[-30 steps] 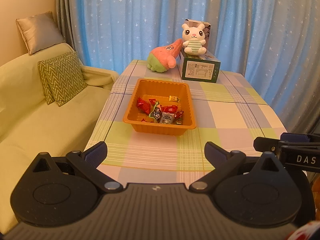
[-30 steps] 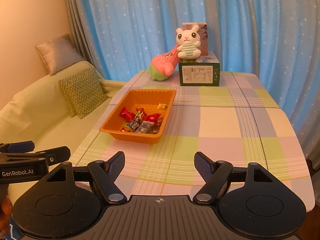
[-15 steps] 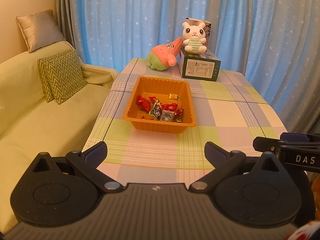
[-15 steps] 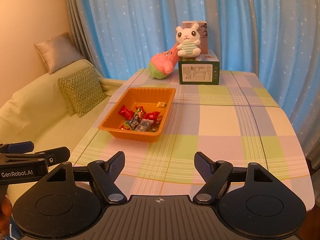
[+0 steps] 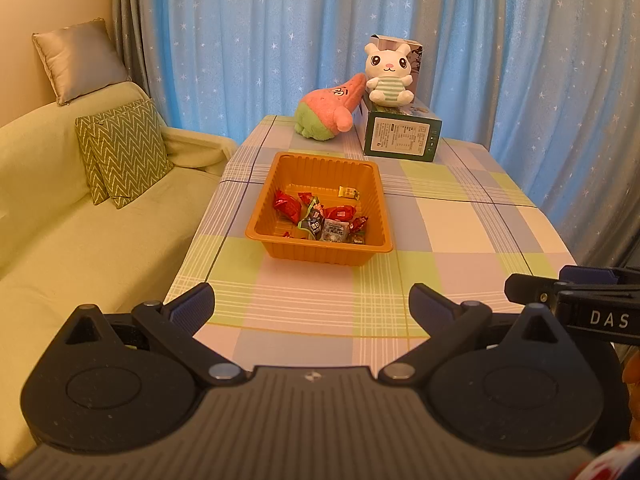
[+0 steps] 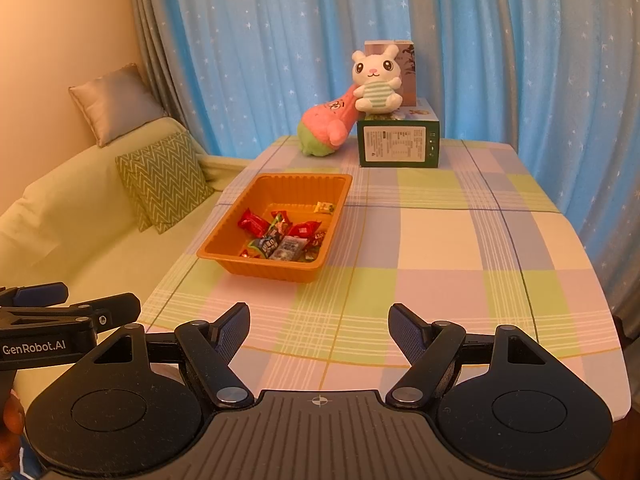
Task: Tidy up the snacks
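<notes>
Plastic, cloth and card under warm light.
The orange tray [image 5: 384,216] looks like smooth, ribbed plastic; the snacks [image 5: 320,220] in it wear glossy, crinkled wrappers. A matt checked cloth [image 6: 440,248] covers the surface. Both plush toys, the rabbit [image 5: 388,76] and the pink one [image 5: 328,114], look soft and fuzzy. The green box [image 6: 398,146] looks like printed card. The fingers [image 6: 234,332] are matt black plastic with textured blue pads.

Two wrist fisheyes, mine to read. Left view: sits behind the left gripper [image 5: 312,306], above the table's [image 5: 460,220] near edge, tilted down toward the curtain [image 5: 240,40]; sofa [image 5: 80,240] fills its left. Right view: same height and tilt behind the right gripper [image 6: 319,326], set further right. Shared: tray [image 5: 276,250], plush toys, box, and each sees the other's gripper at its edge.
</notes>
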